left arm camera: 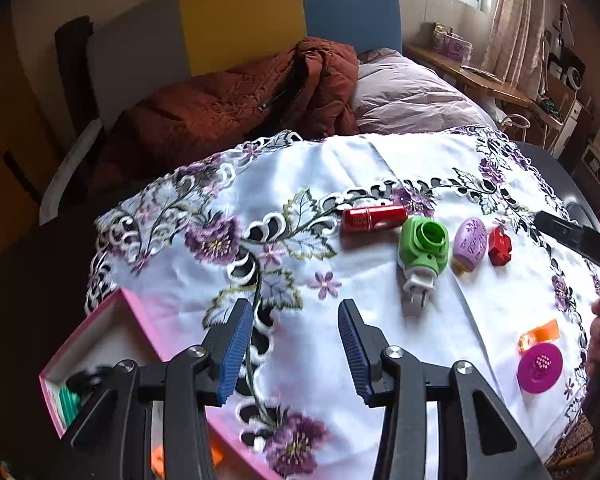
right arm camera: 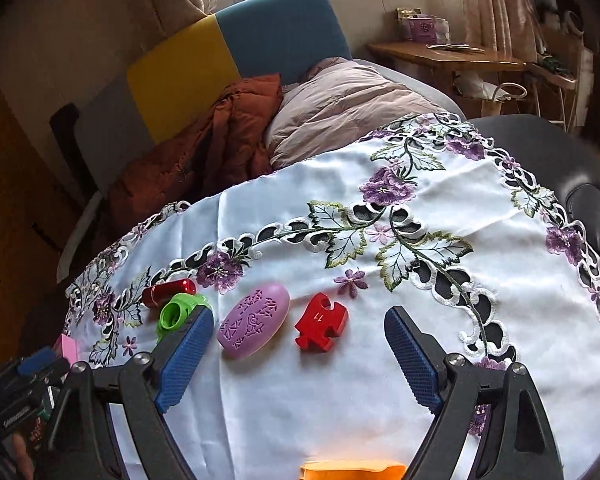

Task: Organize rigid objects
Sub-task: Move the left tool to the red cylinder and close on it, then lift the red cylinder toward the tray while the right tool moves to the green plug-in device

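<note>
On the embroidered white cloth (left arm camera: 380,160) lie a red cylinder (left arm camera: 374,218), a green plug-in device (left arm camera: 422,250), a lilac oval case (left arm camera: 469,243) and a red puzzle piece (left arm camera: 499,247) in a row. An orange clip (left arm camera: 539,334) and a magenta round disc (left arm camera: 539,367) lie nearer on the right. My left gripper (left arm camera: 296,344) is open over bare cloth beside a pink box (left arm camera: 100,332). My right gripper (right arm camera: 300,354) is open, with nothing between its fingers; the lilac case (right arm camera: 254,326) and puzzle piece (right arm camera: 320,322) lie just beyond the gap. An orange thing (right arm camera: 352,470) shows at the bottom edge.
The pink box holds a green item (left arm camera: 69,400) and an orange item (left arm camera: 158,460). Behind the table is a bed with a rust quilt (left arm camera: 228,108) and a lilac duvet (left arm camera: 412,96). A wooden desk (right arm camera: 448,58) stands at the back right.
</note>
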`<state>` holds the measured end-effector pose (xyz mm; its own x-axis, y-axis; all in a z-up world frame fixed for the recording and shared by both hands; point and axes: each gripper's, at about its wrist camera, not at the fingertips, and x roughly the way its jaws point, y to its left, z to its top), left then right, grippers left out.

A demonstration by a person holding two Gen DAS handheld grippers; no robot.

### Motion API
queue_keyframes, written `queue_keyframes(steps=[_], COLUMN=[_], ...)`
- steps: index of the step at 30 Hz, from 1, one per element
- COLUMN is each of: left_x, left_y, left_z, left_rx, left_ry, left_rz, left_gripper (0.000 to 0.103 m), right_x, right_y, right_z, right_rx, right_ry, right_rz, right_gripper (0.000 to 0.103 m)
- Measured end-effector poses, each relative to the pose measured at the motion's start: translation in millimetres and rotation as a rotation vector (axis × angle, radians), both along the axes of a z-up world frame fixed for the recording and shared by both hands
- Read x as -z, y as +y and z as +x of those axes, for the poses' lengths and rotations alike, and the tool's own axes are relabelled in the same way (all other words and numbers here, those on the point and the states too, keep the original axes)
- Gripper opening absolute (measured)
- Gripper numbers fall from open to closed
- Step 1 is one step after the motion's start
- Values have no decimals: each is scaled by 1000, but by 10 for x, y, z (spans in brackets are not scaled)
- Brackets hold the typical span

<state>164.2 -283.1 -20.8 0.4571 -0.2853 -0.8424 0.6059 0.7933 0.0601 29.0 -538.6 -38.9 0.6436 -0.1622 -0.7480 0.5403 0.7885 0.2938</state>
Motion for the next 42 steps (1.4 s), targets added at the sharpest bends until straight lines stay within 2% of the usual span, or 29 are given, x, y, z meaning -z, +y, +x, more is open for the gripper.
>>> queue_keyframes(steps=[4, 8, 15, 18, 21, 23, 25, 28, 35, 36, 40, 42], left_x=[97, 169, 289, 407, 588, 718, 775, 760, 735, 736, 698, 650], left_y=[-349, -647, -1113, -1346, -1469, -1437, -1327, -1111, -557, -498, -324, -274], left_z=[302, 488, 723, 751, 796, 830, 798, 670, 483, 449, 358, 292], left_rx=[32, 105, 164, 210, 214, 196, 188, 190, 133, 134, 125, 143], left_ry=[-14, -11, 104, 144, 180, 234, 246, 246, 319, 327, 372, 354], left_rz=[21, 11, -62, -49, -11, -11, -28, -50, -131, -136, -184, -183], left_gripper=[45, 45, 45, 45, 45, 40, 32, 32, 31, 32, 49, 52], right_x=[4, 24, 66, 79, 95, 109, 118, 118, 103, 107, 126, 126], right_y=[3, -33, -87, -91, -87, -86, -91, -96, -75, -79, -106, -114], right_z=[8, 20, 34, 38, 51, 57, 56, 57, 53, 53, 41, 37], right_rx=[-4, 0, 11, 13, 9, 7, 8, 7, 6, 9, 22, 27], right_ry=[-1, -1, 8, 10, 20, 27, 31, 32, 39, 43, 46, 48], right_rz=[18, 59, 107, 115, 111, 113, 113, 115, 97, 96, 105, 103], right_gripper=[89, 90, 91, 91, 91, 91, 91, 91, 91, 91, 91, 91])
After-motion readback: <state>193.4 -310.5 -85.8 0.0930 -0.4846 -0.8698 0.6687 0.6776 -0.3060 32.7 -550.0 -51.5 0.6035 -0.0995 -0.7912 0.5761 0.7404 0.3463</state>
